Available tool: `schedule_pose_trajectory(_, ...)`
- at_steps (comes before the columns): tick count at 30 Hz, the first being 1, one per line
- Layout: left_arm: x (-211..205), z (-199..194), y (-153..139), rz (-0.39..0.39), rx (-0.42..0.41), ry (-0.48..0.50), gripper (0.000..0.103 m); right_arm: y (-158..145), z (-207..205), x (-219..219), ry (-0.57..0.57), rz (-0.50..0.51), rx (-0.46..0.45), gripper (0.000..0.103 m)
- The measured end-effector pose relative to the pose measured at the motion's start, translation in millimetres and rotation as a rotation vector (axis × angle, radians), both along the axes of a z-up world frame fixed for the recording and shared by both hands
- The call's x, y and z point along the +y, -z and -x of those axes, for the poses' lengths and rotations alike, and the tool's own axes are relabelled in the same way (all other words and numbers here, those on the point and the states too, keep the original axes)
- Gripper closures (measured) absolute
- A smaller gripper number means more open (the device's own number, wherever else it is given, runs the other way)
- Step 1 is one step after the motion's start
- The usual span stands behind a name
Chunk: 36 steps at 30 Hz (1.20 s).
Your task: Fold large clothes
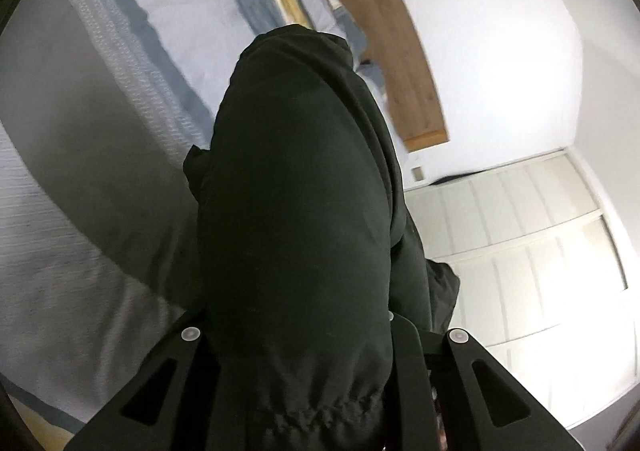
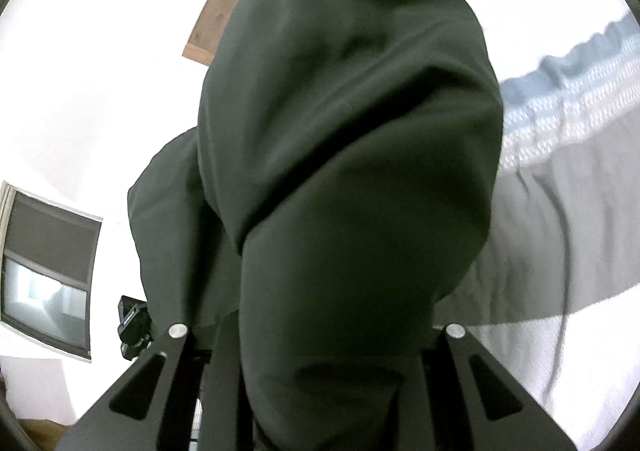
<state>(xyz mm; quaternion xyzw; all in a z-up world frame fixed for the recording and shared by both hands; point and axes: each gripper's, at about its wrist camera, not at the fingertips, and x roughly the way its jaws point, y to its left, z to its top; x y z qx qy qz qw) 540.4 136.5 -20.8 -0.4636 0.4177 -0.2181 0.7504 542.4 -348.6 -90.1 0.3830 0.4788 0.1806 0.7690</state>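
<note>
Grey-and-blue quilted bed [image 1: 92, 155] behind: long black fabric garment [image 1: 296, 211] extends lengthwise away from left gripper [image 1: 304, 363] and right gripper [image 2: 320, 363], both clamped on it.

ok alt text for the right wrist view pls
A dark green fabric garment bunches between the right gripper fingers and fills most of the view. Behind it are a grey and white bedspread, a brown wooden headboard and a window.

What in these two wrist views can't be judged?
- Left wrist view: the left gripper fingertips, covered by the black garment.
- Right wrist view: the right gripper fingertips, covered by the same garment.
- Both views: garment type and fold state; the cloth fills the frame and the bed shows only partly.
</note>
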Motion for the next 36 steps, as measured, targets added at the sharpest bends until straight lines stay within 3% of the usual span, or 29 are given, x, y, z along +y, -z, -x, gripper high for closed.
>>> schedule_pose_trajectory(4,-2,-8,38,-0.188,0.058,0.021,0.087,46,2,-10,0.041,0.004,0.081,0.083)
schedule_pose_trajectory(7,9,-11,60,-0.284,0.099,0.015,0.077,84,14,-24,0.117,0.001,0.131,0.079)
schedule_pose_trajectory(9,1,-6,60,-0.383,0.097,0.027,0.059,96,18,-33,0.161,-0.02,0.159,0.066)
schedule_pose_trajectory(10,-1,-3,54,-0.421,0.096,0.028,0.055,97,16,-36,0.167,-0.018,0.17,0.061)
schedule_pose_trajectory(12,3,2,47,-0.428,0.087,0.036,0.04,98,16,-42,0.189,0.034,0.204,0.03)
schedule_pose_trajectory(14,7,5,38,-0.437,0.057,0.019,0.027,91,24,-69,0.229,0.052,0.186,0.02)
schedule_pose_trajectory(17,22,14,15,-0.442,0.02,-0.037,0.018,77,38,-93,0.312,0.098,0.15,0.009)
schedule_pose_trajectory(22,20,34,-8,-0.596,-0.064,-0.093,0.015,29,55,-108,0.325,0.316,0.095,0.009)
schedule_pose_trajectory(26,-15,38,-27,-0.663,-0.154,-0.012,0.015,-15,43,-79,0.226,0.427,-0.006,0.009)
schedule_pose_trajectory(31,-72,40,-24,-0.698,-0.228,0.105,0.015,-42,45,2,0.072,0.492,-0.103,0.009)
schedule_pose_trajectory(36,-122,17,-4,-0.712,-0.209,0.185,0.015,-46,47,64,-0.032,0.512,-0.156,0.009)
